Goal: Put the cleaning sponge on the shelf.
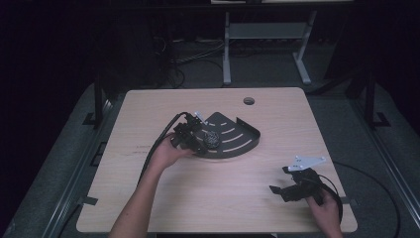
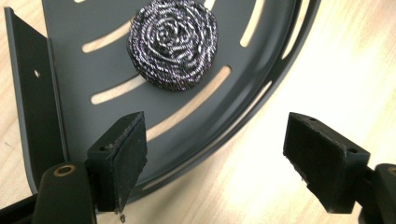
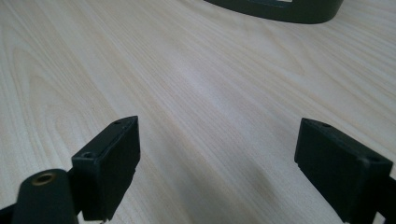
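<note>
Left gripper (image 1: pixel 194 141): jaws stand wide apart, nothing between the pads. In the left gripper view (image 2: pixel 212 156) the steel-wool scouring pad (image 2: pixel 173 43) lies ahead of the jaws, nearer the left-hand jaw's line, well clear of both pads. It rests flat on the dark grey slotted corner shelf (image 2: pixel 70 65). The left-hand jaw hangs over the shelf floor; the right-hand jaw hangs over bare wooden table (image 2: pixel 345 70), outside the shelf's curved rim. The shelf's straight upright wall runs just left of the left-hand jaw.

High view: scouring pad (image 1: pixel 212 138) sits just beyond the left gripper's tips, on the shelf (image 1: pixel 237 144).

Right gripper (image 1: pixel 289 187): jaws wide open and empty (image 3: pixel 217 163), bare table (image 3: pixel 187 93) between and ahead of them. Shelf rim (image 3: pixel 280 10) lies far ahead, well apart.
</note>
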Available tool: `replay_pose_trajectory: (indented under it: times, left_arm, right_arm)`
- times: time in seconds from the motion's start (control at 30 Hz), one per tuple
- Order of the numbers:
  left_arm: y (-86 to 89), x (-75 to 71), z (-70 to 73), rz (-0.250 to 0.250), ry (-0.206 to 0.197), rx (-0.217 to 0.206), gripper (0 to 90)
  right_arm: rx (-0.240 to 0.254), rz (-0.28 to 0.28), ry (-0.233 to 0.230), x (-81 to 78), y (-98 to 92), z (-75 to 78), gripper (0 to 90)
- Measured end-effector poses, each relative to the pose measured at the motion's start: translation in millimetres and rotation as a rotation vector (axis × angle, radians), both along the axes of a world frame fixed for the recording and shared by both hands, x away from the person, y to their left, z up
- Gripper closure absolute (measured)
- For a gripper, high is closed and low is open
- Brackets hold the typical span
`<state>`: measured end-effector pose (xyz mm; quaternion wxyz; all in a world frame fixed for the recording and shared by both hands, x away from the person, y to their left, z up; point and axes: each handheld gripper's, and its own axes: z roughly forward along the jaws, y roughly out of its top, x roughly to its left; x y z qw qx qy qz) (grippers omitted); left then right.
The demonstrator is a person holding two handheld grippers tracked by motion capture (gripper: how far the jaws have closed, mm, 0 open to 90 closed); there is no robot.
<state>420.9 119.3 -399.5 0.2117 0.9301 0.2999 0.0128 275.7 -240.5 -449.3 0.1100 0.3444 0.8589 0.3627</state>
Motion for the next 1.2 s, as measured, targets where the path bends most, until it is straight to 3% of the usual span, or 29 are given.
replay_pose_trajectory:
  times: [0.6,0.8,1.2]
  left_arm:
    - [15.9,-29.6,-2.7,0.001,-0.001,-0.02,21.0]
    - [21.3,-39.0,-6.7,-0.001,0.007,-0.004,21.0]
    - [28.3,-59.0,-7.9,0.001,-0.001,-0.029,21.1]
  right_arm:
    - [-0.01,0.003,-0.002,0.5,1.6,-0.3,13.9]
    - [-0.01,0.003,-0.001,0.3,1.8,-0.2,13.9]
    - [-0.011,0.001,0.0,0.7,2.2,-0.7,13.8]
